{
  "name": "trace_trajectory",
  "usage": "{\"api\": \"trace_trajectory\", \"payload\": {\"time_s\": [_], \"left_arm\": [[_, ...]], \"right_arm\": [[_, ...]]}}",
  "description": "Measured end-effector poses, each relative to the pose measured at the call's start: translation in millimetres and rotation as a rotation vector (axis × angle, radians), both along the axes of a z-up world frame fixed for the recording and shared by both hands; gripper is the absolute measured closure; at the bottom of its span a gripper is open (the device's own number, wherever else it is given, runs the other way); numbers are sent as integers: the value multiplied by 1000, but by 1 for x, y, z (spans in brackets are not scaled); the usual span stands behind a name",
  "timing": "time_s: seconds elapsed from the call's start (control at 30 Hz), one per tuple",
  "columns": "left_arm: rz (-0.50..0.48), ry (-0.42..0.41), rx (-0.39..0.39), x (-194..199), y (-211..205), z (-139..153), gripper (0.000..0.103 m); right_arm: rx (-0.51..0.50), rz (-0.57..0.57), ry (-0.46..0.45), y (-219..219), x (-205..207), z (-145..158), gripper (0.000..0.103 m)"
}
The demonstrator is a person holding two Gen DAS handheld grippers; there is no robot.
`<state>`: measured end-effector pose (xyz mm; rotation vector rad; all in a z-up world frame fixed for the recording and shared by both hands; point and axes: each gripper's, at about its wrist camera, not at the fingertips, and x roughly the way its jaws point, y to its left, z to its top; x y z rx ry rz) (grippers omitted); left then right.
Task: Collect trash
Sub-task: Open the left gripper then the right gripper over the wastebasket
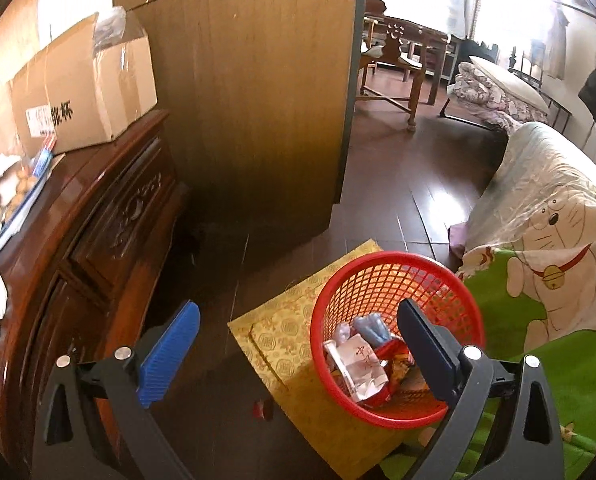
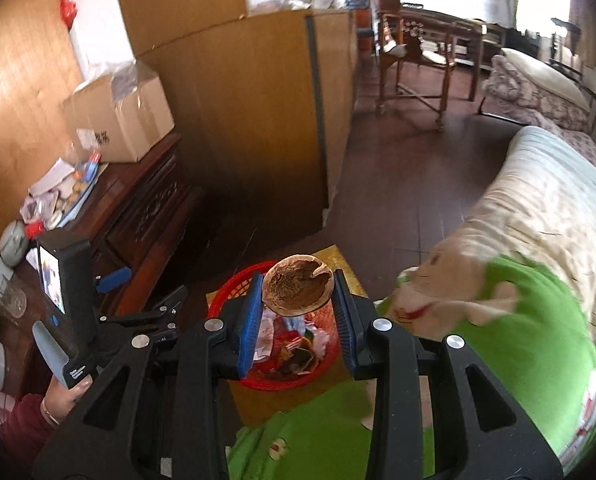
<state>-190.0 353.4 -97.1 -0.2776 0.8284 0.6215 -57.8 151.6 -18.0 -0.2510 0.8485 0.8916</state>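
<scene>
The right hand-held gripper (image 2: pixel 298 312) was clamped on a round brown shell-like husk (image 2: pixel 298 290), its blue ribbed fingers (image 2: pixel 250 328) pressing both sides, right above the red plastic mesh basket (image 1: pixel 378 280). The basket sat on a yellow patterned mat (image 1: pixel 290 340) on the dark wooden floor (image 1: pixel 398 184), wrappers and crumpled paper (image 1: pixel 358 364) inside. The left hand-held gripper (image 1: pixel 298 344) stood wide apart with nothing between its jaws, beside the carved wooden cabinet (image 1: pixel 98 248). A green cartoon blanket (image 1: pixel 558 320) lay to the right.
</scene>
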Motion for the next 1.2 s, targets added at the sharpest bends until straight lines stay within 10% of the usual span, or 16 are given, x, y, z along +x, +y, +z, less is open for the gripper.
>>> {"api": "trace_trajectory", "payload": {"time_s": [1.2], "left_arm": [[9, 160, -32, -13, 9, -58, 6]], "right_arm": [[-300, 49, 310, 103, 37, -137, 66]]}}
